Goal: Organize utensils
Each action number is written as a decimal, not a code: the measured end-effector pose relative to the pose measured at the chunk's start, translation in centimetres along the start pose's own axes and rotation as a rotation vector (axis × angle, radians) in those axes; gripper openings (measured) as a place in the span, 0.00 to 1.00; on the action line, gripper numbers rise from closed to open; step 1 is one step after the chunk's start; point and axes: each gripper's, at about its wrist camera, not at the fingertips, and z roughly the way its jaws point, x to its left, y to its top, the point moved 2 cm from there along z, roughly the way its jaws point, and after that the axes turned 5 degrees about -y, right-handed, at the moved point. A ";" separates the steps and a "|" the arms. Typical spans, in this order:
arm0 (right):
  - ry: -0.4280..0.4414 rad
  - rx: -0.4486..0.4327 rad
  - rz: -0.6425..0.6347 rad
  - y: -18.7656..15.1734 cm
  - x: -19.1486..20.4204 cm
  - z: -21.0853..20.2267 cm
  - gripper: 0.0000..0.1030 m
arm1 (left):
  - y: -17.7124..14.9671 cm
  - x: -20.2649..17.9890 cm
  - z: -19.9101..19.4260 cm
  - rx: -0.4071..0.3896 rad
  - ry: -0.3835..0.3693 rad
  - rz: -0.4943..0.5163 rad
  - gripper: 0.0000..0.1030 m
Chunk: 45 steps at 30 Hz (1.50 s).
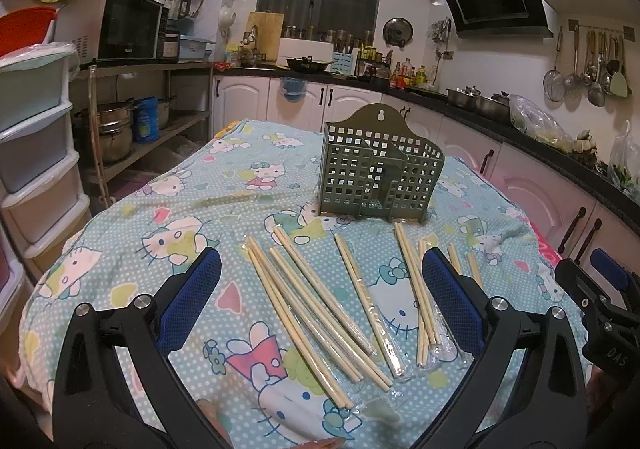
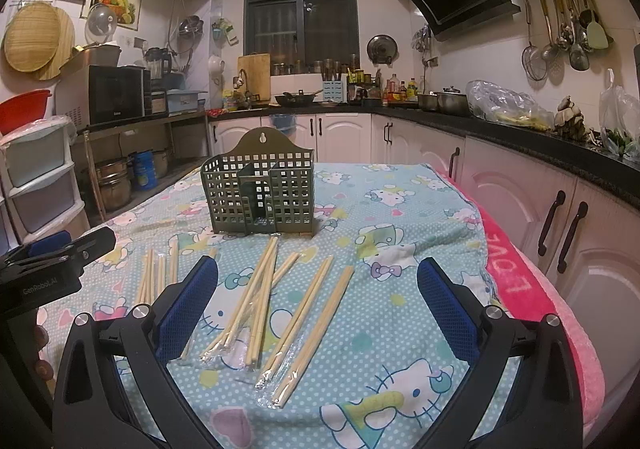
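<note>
A table covered with a cartoon-cat cloth (image 1: 168, 205) fills the middle of both views in a home kitchen. A green slotted holder (image 1: 376, 175) stands upright in the centre of the left wrist view, and upper centre-left in the right wrist view; as far as its openings show, its compartments look empty. Pairs of wooden chopsticks (image 1: 316, 305), several in clear wrappers, lie scattered flat on the cloth below the holder, near it but apart from it. The left gripper (image 1: 322, 301) hangs above them at the bottom of its frame, jaws spread wide and holding nothing. The right gripper (image 2: 318, 305) does likewise, wide apart and empty. By this look the sorting has not begun: every chopstick remains to be lifted into the holder.
</note>
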 end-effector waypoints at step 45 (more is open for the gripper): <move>0.020 0.017 -0.016 -0.2 0.4 0.7 0.94 | 0.2 0.8 0.2 -0.007 0.013 -0.007 0.90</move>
